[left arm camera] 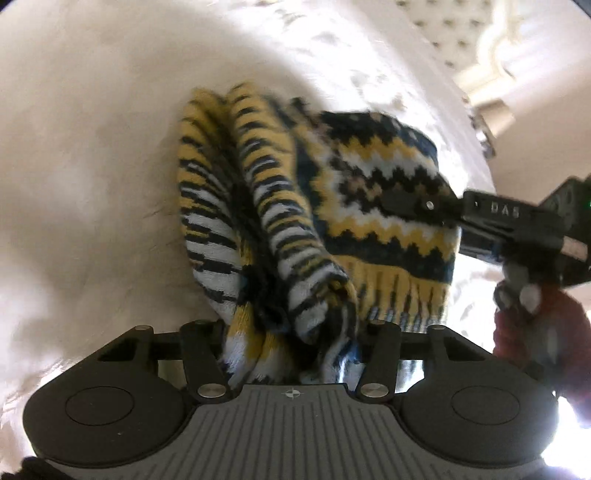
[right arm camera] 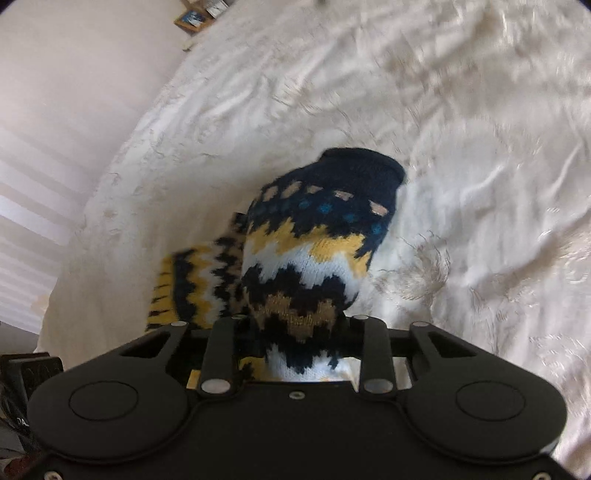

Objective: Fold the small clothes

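Observation:
A small knitted garment (left arm camera: 314, 206) with yellow, black, white and navy zigzag bands hangs above a white bedspread (left arm camera: 92, 166). My left gripper (left arm camera: 291, 354) is shut on its bunched striped edge; the knit hides the fingertips. My right gripper (left arm camera: 410, 205) reaches in from the right in the left wrist view and pinches the patterned side. In the right wrist view the right gripper (right arm camera: 299, 350) is shut on the garment (right arm camera: 317, 243), whose navy end points away from me. The fingertips are hidden by the knit.
The white embroidered bedspread (right arm camera: 461, 166) fills the area below. A quilted headboard (left arm camera: 461, 40) stands at the far end in the left wrist view. Small framed items (right arm camera: 195, 14) lie at the bed's far edge. A pale wall (right arm camera: 55, 92) is on the left.

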Demonstrator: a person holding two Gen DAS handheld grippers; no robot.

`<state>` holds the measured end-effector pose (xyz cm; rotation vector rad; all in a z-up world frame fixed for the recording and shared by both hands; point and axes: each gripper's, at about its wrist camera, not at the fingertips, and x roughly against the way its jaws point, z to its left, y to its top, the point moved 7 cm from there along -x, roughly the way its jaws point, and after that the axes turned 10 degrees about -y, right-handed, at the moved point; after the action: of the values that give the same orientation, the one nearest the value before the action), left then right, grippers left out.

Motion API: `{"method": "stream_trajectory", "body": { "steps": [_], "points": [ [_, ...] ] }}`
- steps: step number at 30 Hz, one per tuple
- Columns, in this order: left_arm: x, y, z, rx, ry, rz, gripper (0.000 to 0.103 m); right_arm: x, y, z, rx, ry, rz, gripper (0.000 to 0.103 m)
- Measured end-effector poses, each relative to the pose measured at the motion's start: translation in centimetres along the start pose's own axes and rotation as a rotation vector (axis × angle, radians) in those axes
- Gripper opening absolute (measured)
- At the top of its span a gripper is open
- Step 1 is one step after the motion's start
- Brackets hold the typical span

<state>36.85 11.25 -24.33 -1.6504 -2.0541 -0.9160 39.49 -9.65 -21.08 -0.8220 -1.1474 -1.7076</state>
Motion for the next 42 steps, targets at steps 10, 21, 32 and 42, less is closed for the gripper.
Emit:
{"method": "stream_trajectory", "body": {
  "steps": [10,21,32,42],
  "points": [
    [2.5,-4.2,-9.4,-0.114,-0.123,-0.016,0.050,10.2,-4.0,-0.7,-0.050,0.017,-0.076,0.040],
    [2.6,-13.1,-9.1,-0.050,-0.003,-0.008,0.052,13.6,-11.8,-3.9,-0.021,0.044,-0.035,0.077],
    [6.3,-16.6,-7.0,-0.109,0.397,-0.106,0.062,14.7,-16.7,-9.5,0.069,-0.225,-0.137,0.097],
    [1.8,-11.8,-12.3,-0.367,0.408,-0.120,0.063,16.6,-17.9,-11.8,-0.026,-0.306,-0.180,0.099]
  ]
}}
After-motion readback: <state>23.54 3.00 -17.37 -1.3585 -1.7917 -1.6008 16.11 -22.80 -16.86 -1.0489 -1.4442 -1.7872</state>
